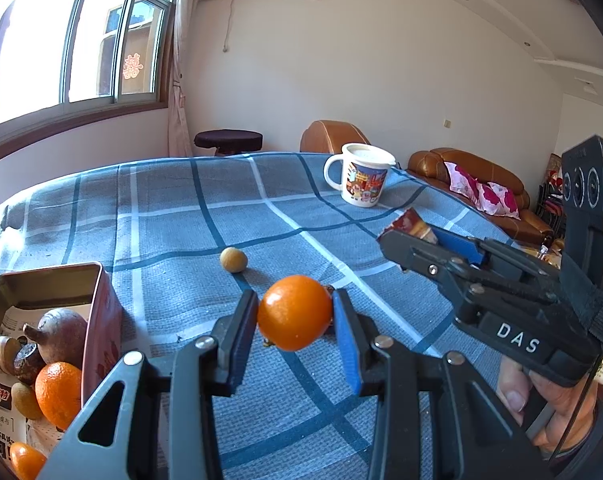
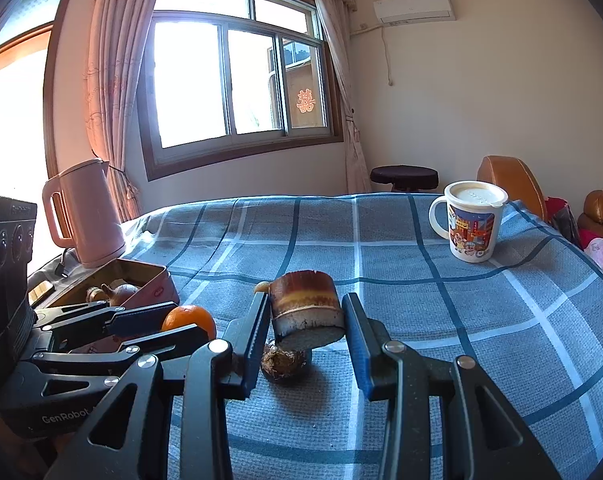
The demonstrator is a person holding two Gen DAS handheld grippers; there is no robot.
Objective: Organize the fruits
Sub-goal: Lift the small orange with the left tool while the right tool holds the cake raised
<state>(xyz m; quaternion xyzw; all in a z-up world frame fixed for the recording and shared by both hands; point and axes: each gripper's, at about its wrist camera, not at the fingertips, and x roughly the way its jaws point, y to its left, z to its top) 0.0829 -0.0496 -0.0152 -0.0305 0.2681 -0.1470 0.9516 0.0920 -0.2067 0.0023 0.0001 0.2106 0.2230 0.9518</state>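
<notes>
left claw (image 1: 295, 314): pinching the orange (image 1: 294, 312) at its widest part, one pad on each side, lifted clear of the counter (image 1: 221, 208).
right claw (image 2: 306, 314): pinching a short brown cylinder with a pale cut end (image 2: 306, 312), pads on its curved sides; it hangs just above the cloth. what fruit or root it is, i cannot tell.
orange, handling: firm and round with smooth skin, light i judge; likely to roll or squirt out if the pads sit off its middle, so i would keep the grip across the equator and not squeeze harder.
cylinder, handling: looks stiff and dense, heavier than the orange by my guess; its sides look ridged, so it should hold well.
tin box (image 1: 97, 320): near left of the counter, open, already holding an orange, a purple bulb and other pieces; free room looks tight, so lower gently.
loose pieces: a small tan fruit (image 1: 233, 259) lies farther out on the cloth; a rough dark nut-like thing (image 2: 283, 362) lies right under the cylinder.
mug (image 1: 361, 180): far right, lidded, well apart from both claws.
</notes>
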